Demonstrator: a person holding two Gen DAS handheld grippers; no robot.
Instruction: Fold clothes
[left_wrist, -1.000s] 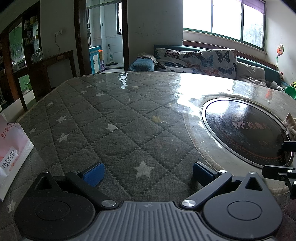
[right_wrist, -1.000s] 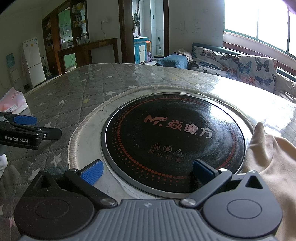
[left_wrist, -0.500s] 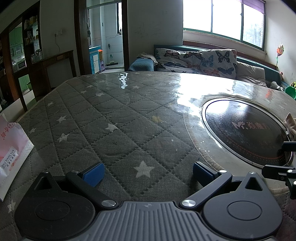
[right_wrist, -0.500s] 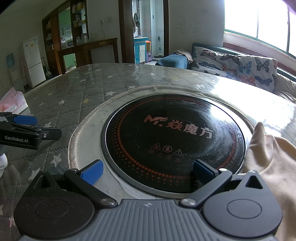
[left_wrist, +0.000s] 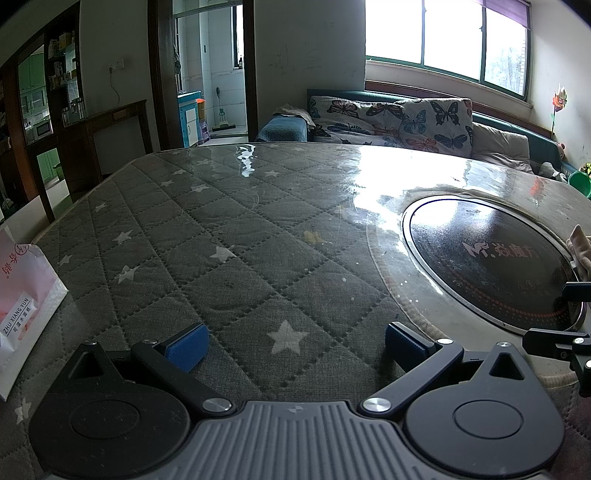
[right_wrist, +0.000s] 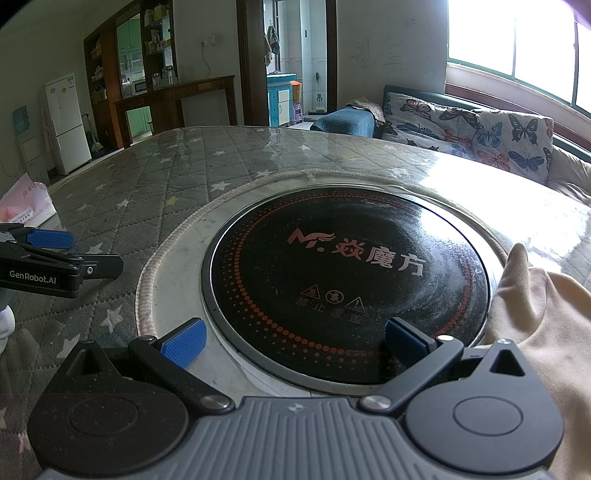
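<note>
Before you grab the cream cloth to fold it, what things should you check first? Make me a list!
1. Left gripper open and holding nothing: ok.
2. Right gripper open and holding nothing: ok.
3. Cream cloth in view: ok, to the right of the right gripper, at the cooktop's edge.
4. Cloth spread flat: cannot tell, most of it is out of frame.
5. Black cooktop safe to touch: cannot tell if hot.
6. Quilted table cover free for folding: ok, only a pink bag at its left edge.
</note>
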